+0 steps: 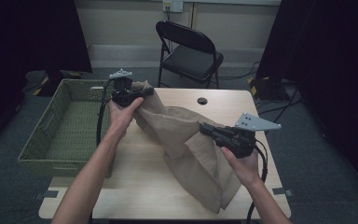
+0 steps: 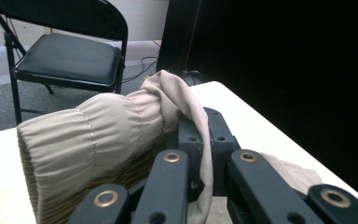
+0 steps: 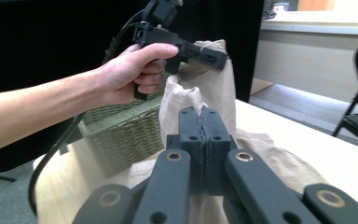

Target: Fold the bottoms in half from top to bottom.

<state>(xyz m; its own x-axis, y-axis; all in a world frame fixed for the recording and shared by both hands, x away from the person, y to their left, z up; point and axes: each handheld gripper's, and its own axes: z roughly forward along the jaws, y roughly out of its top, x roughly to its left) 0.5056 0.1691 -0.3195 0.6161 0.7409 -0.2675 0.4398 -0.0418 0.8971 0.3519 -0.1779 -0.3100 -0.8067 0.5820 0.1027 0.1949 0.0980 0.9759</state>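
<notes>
Cloth [image 1: 186,140] hangs stretched over the table [image 1: 223,105], left gripper [image 1: 145,92] pinched tight on its gathered end, right gripper [image 1: 204,127] clamped on a fold, basket [image 1: 42,140] alongside.

Left claw [image 2: 200,140] clamped on beige garment [image 2: 98,140], black folding chair [image 2: 65,56] beyond the table [image 2: 256,121].

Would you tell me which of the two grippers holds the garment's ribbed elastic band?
The left gripper, nearer the basket; its jaws pinch the garment by the gathered band, the right gripper grips plain fabric.

Left gripper [image 1: 145,92] raised, right gripper [image 1: 204,128] lower, both with fingers closed.
</notes>
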